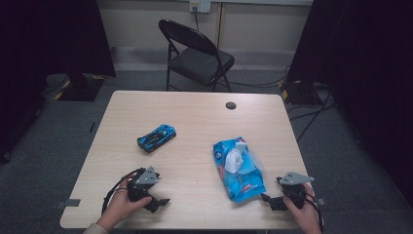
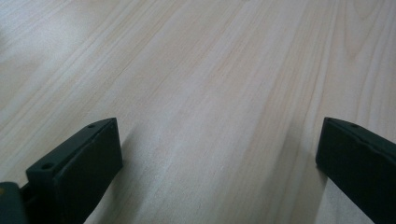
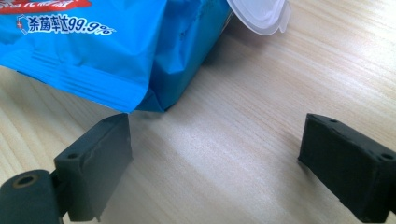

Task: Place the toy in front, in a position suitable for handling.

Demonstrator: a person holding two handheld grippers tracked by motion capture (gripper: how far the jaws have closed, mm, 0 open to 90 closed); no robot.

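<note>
Your left gripper (image 1: 157, 200) sits low near the table's (image 1: 195, 117) near edge, on the left side, its jaws standing wide apart with nothing between them. In the left gripper view, bare wood grain runs out ahead of the two black jaws, so the path straight in front of that gripper is free.

Your right gripper (image 1: 270, 201) rests at the near right of the table, also close to the front edge, and its jaws are spread wide too, gripping nothing. In the right gripper view the blue wet wipes pack (image 3: 107, 46) lies just ahead of the left-hand jaw; the pack's crimped end seam hangs right over that jaw's tip, and whether the two touch you cannot tell. The other jaw has bare tabletop all around it.

In the high view the wet wipes pack (image 1: 238, 168) lies right of centre, its long side running toward you, its near end close to your right gripper. Its white flip lid (image 1: 237, 157) stands open on top, and in the right gripper view that lid (image 3: 261, 16) reaches out past the pack's side over the wood.

The blue toy car (image 1: 156, 137) stands left of centre, angled, well apart from the pack and ahead of your left gripper. Between car and pack there is a broad strip of bare wood, and the far half of the table carries just a small round cable hole (image 1: 231, 105). A black folding chair (image 1: 195, 53) stands beyond the far edge.
</note>
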